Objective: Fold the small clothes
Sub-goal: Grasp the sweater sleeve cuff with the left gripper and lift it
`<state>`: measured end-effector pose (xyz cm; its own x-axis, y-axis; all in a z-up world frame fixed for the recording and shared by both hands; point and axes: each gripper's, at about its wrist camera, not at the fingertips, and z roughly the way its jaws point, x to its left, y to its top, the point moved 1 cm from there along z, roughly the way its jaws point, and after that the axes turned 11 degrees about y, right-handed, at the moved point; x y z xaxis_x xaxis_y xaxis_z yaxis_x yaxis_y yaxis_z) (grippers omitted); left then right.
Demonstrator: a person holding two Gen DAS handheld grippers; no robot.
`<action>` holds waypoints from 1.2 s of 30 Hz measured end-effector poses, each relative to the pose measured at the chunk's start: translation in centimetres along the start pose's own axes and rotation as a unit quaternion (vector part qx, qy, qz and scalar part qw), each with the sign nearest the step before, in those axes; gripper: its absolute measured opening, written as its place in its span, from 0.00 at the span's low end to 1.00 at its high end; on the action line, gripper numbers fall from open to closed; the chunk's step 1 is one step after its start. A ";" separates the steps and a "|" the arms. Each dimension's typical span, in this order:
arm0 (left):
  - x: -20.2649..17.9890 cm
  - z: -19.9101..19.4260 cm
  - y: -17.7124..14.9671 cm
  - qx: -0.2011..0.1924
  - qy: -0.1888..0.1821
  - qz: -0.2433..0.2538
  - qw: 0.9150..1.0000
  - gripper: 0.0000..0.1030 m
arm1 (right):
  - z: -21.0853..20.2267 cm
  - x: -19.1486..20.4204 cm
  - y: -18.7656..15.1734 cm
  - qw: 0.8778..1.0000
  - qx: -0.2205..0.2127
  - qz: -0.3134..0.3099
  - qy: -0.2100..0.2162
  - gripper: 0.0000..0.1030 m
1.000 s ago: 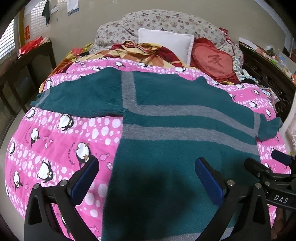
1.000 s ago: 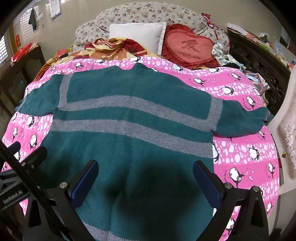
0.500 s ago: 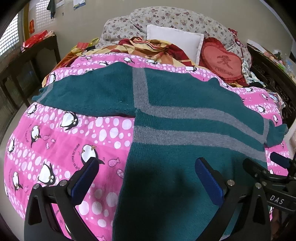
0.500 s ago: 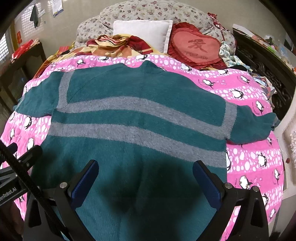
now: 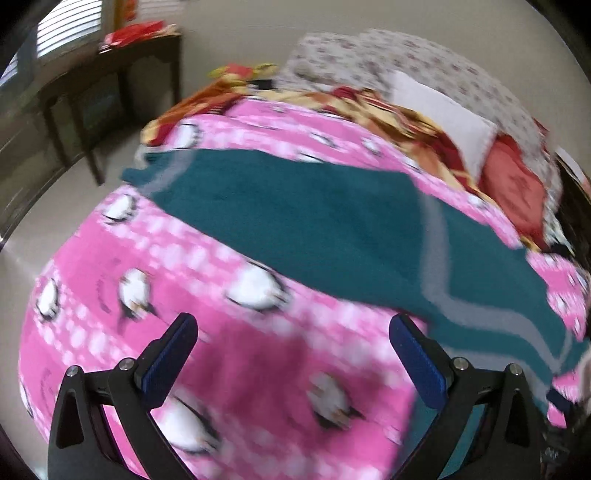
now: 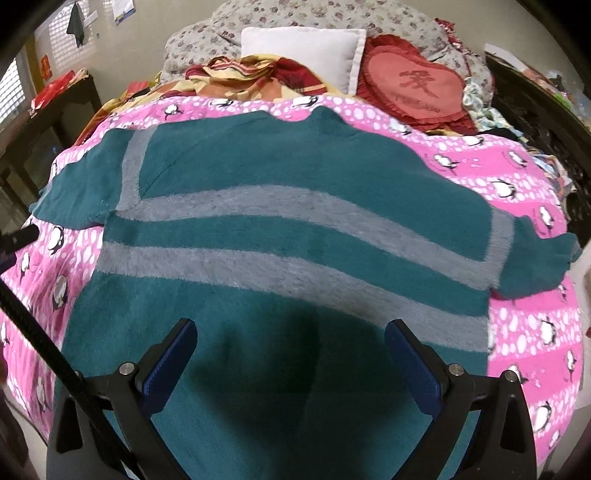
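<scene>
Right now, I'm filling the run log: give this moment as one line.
phase: pre-fold | sweater: flat on blanket | left gripper: open, over blanket | right gripper: open, over sweater | nothing gripped

Pale beige wall (image 6: 155, 33) behind the bed, papers pinned up top left. A slatted window (image 5: 70, 26) glows in the upper left corner, daylight coming through. Dark wooden side table (image 5: 110, 85) stands on the pale floor (image 5: 33, 206). Dark carved furniture (image 6: 546, 110) lines the right edge.
</scene>
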<state>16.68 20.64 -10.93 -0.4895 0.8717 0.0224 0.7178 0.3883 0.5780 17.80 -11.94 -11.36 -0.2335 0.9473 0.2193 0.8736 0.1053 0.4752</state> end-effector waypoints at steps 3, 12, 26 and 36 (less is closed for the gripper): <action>2.7 2.0 2.1 0.008 0.010 -0.021 1.000 1.00 | 1.3 0.2 0.6 1.000 0.003 0.000 -0.002 1.00; 11.9 7.9 6.6 0.045 -0.046 -0.171 0.983 0.93 | 3.3 0.5 1.5 1.000 0.013 -0.001 0.011 1.00; 12.0 12.7 10.6 0.044 -0.043 -0.189 0.980 0.38 | 6.3 1.3 6.0 0.998 0.010 -0.022 0.063 0.99; 11.5 8.5 10.7 0.011 -0.061 -0.178 0.982 0.05 | 6.2 1.7 8.6 0.996 -0.050 -0.025 0.070 0.75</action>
<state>22.95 37.39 -11.39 -0.6501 0.7078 -0.2765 0.5228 0.6807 0.5132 27.56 -7.55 -12.16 -0.3390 0.8894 0.3066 0.8142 0.1140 0.5693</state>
